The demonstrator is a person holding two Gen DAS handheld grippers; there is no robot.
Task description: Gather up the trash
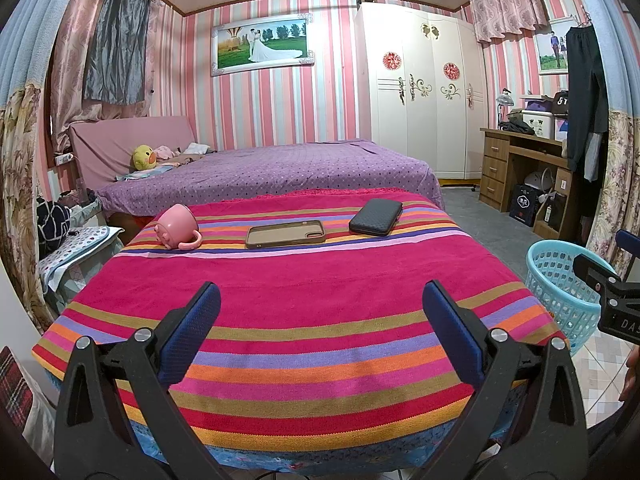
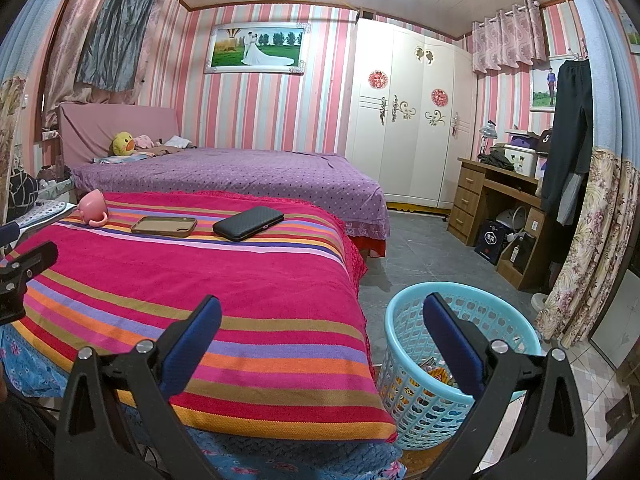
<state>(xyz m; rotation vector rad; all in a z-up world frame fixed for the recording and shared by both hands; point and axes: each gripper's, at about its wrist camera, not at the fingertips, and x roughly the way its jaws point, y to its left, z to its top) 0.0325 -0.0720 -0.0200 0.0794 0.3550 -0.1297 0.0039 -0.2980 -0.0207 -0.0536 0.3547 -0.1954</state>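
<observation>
Holding both tongs, left (image 1: 321,330) and right (image 2: 322,330), wide apart and empty, I see no loose trash on the tabletop (image 1: 304,304); wrappers, apparently, lie in the basket (image 2: 404,396) under my right tongs.

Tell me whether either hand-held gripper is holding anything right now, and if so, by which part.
Nothing is held. The left hand-held gripper and the right hand-held gripper are both open with nothing between their fingers.
</observation>
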